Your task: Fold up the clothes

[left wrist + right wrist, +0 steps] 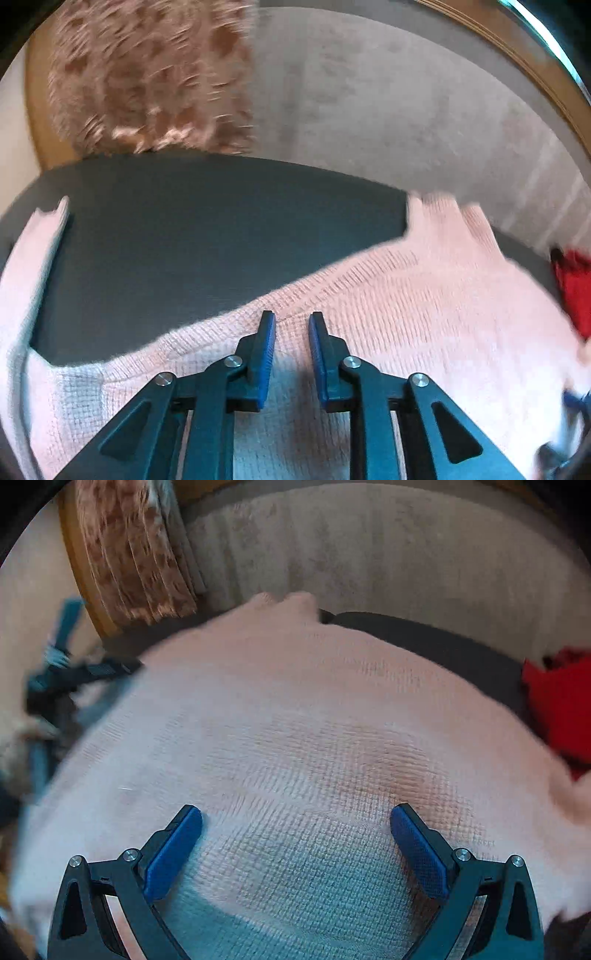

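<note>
A pale pink knit sweater point(406, 306) lies spread on a dark grey table point(207, 236). In the left wrist view one sleeve point(26, 280) runs up the left side. My left gripper point(291, 321) hovers over the sweater's edge, its blue pads a small gap apart with no cloth between them. In the right wrist view the sweater point(295, 716) fills the middle. My right gripper point(295, 818) is wide open above the knit and holds nothing. The left gripper point(74, 675) shows blurred at the left there.
A red garment point(574, 288) lies at the table's right edge, also in the right wrist view point(561, 705). A brown spotted furry item point(155, 77) rests on a wooden seat beyond the table. A light grey rug point(406, 96) covers the floor behind.
</note>
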`<state>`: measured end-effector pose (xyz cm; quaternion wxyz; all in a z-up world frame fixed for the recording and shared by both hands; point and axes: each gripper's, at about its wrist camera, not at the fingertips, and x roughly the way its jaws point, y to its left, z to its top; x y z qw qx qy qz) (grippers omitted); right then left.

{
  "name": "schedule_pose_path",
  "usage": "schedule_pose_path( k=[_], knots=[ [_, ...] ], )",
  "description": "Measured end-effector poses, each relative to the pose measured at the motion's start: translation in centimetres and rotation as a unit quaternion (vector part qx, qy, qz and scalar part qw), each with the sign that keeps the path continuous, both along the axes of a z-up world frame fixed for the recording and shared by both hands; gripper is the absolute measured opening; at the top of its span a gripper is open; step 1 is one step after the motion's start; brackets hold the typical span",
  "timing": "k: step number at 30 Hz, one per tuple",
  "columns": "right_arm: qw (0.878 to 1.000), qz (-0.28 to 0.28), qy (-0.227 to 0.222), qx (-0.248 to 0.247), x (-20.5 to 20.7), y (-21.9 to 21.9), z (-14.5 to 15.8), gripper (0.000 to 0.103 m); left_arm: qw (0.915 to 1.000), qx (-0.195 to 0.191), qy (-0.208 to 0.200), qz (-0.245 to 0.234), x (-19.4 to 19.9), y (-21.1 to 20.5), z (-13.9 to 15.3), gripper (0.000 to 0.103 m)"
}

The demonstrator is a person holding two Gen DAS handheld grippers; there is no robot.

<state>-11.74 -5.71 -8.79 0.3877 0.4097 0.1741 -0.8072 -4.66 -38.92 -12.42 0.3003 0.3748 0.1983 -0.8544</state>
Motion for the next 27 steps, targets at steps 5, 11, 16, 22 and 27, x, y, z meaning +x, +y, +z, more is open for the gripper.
schedule_pose_path(
  k=[5, 11, 16, 22, 27],
  knots=[
    [0.999, -0.003, 0.021, 0.031, -3.4, -2.8, -0.8, 0.103, 0.9971, -0.058, -0.043, 0.022, -3.9, -1.4, -0.3, 0.019],
    [0.999, -0.011, 0.019, 0.025, -7.5, -5.3, -1.0, 0.103, 0.9871, -0.131, -0.092, -0.005, -8.9, -2.8, -0.4, 0.019],
    [0.999, -0.009, 0.026, 0.026, -10.0, -6.6, -1.2, 0.103, 0.9767, -0.165, -0.132, -0.037, -11.8, -4.2, 0.1, 0.019],
    [0.999, -0.009, 0.034, 0.033, -11.3, -7.5, -1.3, 0.103, 0.9997, 0.014, -0.002, -0.019, -1.5, -4.9, 4.7, 0.022],
    [0.999, -0.007, 0.024, 0.021, -10.1, -6.4, -0.4, 0.103, 0.994, 0.102, 0.039, 0.007, 13.4, -2.4, 5.0, 0.021]
  ],
)
